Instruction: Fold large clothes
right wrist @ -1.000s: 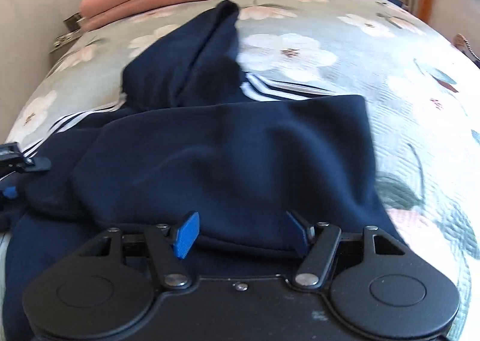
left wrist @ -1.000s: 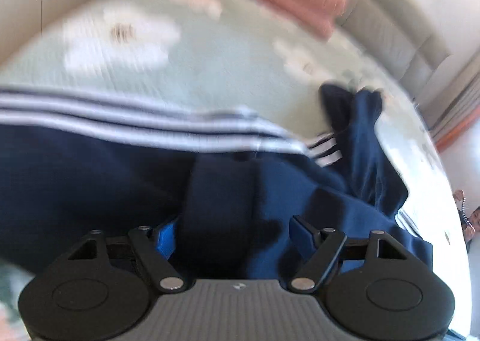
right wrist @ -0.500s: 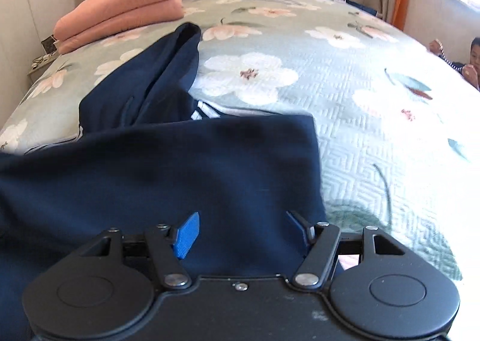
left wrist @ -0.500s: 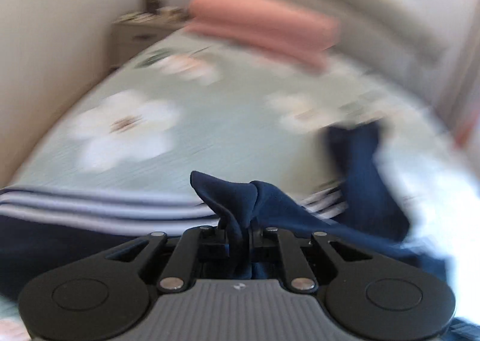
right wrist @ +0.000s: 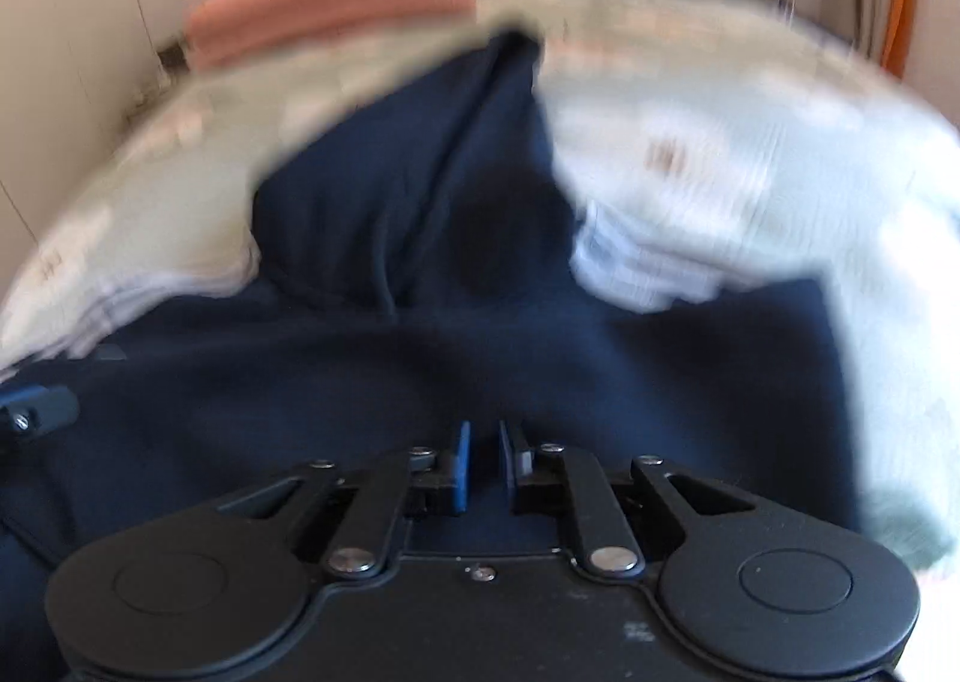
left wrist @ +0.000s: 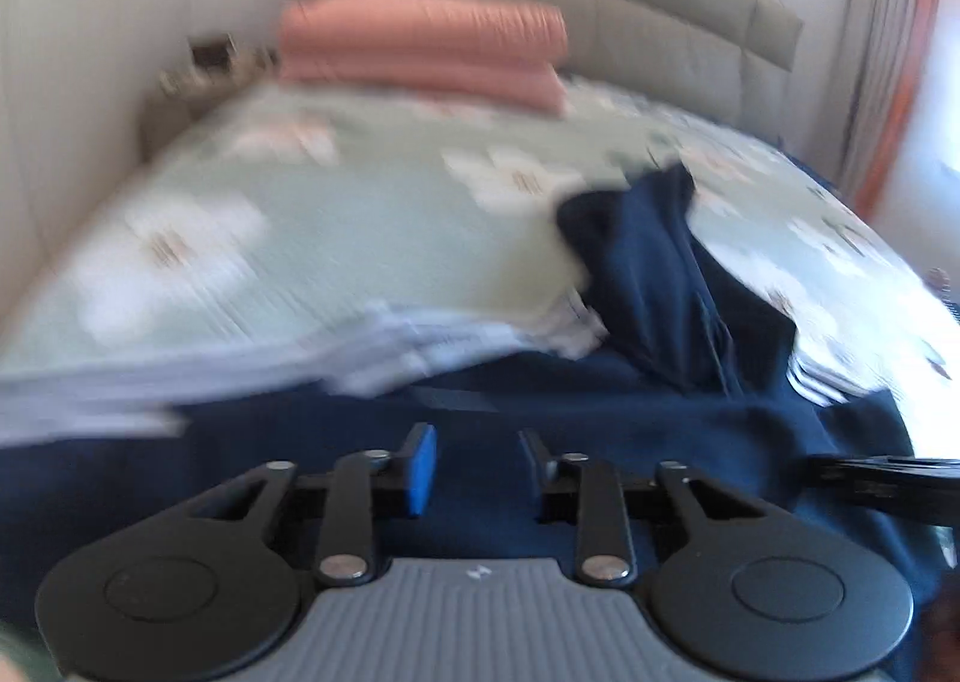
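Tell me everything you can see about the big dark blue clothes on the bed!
The navy garment looks like soft, thick knit cloth with white stripes along an edge. It lies spread over the flowery bedspread, bunched, with one part reaching up toward the folded pink blanket. The right gripper has its fingers nearly closed just over the cloth; a pinch cannot be confirmed. The left gripper is open above it. Both views are blurred.

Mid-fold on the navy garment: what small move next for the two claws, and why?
Probably lift the right claw slightly toward the peaked navy garment top, carrying the near edge over. Its jaws stand almost together with navy cloth between them, so it seems to hold the hem. The left claw is open above the cloth, free to smooth it.
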`<state>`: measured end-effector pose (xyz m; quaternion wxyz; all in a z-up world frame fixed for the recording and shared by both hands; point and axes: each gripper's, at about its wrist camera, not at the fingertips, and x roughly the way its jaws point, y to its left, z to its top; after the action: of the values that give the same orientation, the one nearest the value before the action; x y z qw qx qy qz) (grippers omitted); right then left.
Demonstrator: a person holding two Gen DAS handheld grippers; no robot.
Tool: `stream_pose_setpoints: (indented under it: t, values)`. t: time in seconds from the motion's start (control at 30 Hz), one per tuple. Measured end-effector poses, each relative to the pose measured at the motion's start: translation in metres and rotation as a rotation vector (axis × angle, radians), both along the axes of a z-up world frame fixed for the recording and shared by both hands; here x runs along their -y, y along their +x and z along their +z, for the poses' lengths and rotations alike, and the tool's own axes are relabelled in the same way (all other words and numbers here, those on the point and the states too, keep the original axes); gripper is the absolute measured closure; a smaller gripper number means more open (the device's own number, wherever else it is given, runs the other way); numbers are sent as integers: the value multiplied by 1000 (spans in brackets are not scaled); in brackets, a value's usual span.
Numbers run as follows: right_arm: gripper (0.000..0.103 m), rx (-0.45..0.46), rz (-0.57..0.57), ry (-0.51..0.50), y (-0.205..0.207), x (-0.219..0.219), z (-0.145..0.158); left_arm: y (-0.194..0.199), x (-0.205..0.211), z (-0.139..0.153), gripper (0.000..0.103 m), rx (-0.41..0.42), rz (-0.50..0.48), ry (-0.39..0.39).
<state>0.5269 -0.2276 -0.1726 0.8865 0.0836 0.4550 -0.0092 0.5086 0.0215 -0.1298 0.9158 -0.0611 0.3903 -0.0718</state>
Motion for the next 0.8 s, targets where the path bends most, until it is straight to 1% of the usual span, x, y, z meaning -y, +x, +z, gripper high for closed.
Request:
stream_pose_setpoints:
  t: [0.03, 0.07, 0.1, 0.13, 0.17, 0.2, 0.27, 0.3, 0.33, 0.4, 0.43, 0.47, 0.53, 0.57, 0.6, 0.63, 0.67, 0.7, 0.73, 0.77, 0.8]
  values:
    - [99, 33, 6, -10, -4, 3, 0, 8, -1, -16, 82, -50, 2, 7]
    - [100, 40, 1, -75, -7, 5, 2, 8, -4, -27, 92, -81, 31, 42]
    - [99, 38, -38, -186, -11, 8, 3, 5, -12, -31, 94, -53, 41, 21]
    - [95, 33, -80, -276, -15, 14, 2, 1, -22, -29, 100, -50, 65, 5]
    - [91, 4, -122, -338, -19, 24, -2, -2, -29, -27, 100, -57, 94, 10]
    - [91, -31, -153, -357, -21, 34, -5, -8, -35, -23, 99, -52, 114, 27]
    - [90, -60, -164, -353, -29, 41, 0, -21, -40, -14, 97, -43, 123, 88]
    - [88, -50, -144, -325, -34, 37, 8, -27, -50, -10, 96, -49, 112, 74]
    - [87, -30, -115, -285, -40, 31, 16, -32, -55, -8, 95, -60, 113, 46]
    - [88, 16, -18, -202, -48, 2, 31, -45, -63, -5, 94, -84, 125, -14]
    - [87, 35, 42, -165, -51, -14, 36, -50, -66, -5, 94, -93, 137, -31]
    - [87, 41, 96, -136, -53, -31, 37, -55, -69, -4, 93, -97, 149, -46]
    - [87, 14, 155, -149, -56, -55, 27, -67, -74, 0, 92, -96, 183, -70]
    - [87, -17, 173, -175, -57, -63, 14, -74, -81, 3, 91, -92, 214, -77]
    - [85, 7, 179, -212, -63, -69, 5, -76, -88, 3, 90, -90, 256, -78]
    - [85, 42, 183, -245, -64, -77, 5, -82, -99, 3, 86, -92, 302, -81]
    - [85, 52, 184, -271, -68, -80, 5, -88, -114, 2, 81, -99, 353, -93]
    - [84, 53, 178, -276, -70, -81, 5, -92, -128, 2, 78, -107, 395, -103]
    - [83, 48, 172, -267, -68, -79, 4, -96, -145, 0, 69, -116, 451, -112]
    - [82, 41, 167, -254, -66, -78, 5, -101, -161, -1, 63, -124, 509, -115]
    - [82, 36, 165, -244, -66, -77, 5, -105, -178, -3, 55, -132, 578, -117]
